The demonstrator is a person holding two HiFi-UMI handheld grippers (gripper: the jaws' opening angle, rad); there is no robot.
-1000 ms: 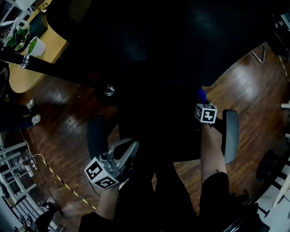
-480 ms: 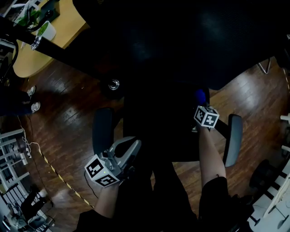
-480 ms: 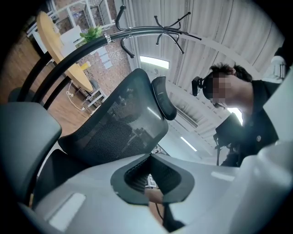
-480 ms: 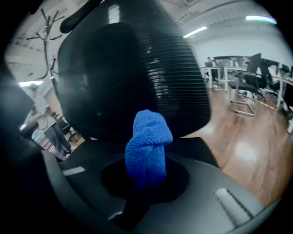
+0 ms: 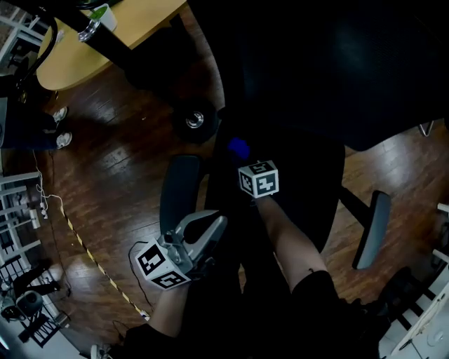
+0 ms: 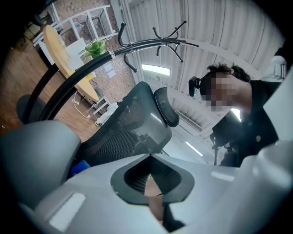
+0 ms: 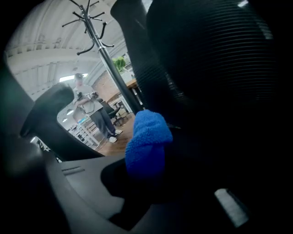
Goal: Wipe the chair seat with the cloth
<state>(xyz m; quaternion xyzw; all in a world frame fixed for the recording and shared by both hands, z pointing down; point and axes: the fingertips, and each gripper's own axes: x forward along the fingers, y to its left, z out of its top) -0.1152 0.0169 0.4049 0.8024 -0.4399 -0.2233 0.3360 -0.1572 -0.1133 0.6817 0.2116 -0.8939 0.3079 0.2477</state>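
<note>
The black chair seat [image 5: 309,196] lies dark between its two grey armrests [image 5: 178,192]. A blue cloth [image 5: 238,148] is pinched in my right gripper [image 5: 244,160], which sits over the seat's left part near the left armrest. In the right gripper view the blue cloth [image 7: 146,137] bulges out of the shut right gripper [image 7: 149,176] against the black chair surface [image 7: 219,68]. My left gripper [image 5: 212,226] hangs shut and empty at the seat's near left corner. The left gripper [image 6: 151,180] points up at the mesh backrest [image 6: 132,123].
A wooden table [image 5: 105,42] with a white cup [image 5: 98,17] stands far left. The chair's base hub [image 5: 194,119] shows on the wooden floor. Striped tape [image 5: 91,259] runs along the floor at left. The right armrest [image 5: 370,228] sticks out.
My right gripper has carried the blue cloth leftward across the seat, from near the right armrest to near the left one. The left gripper has stayed put.
</note>
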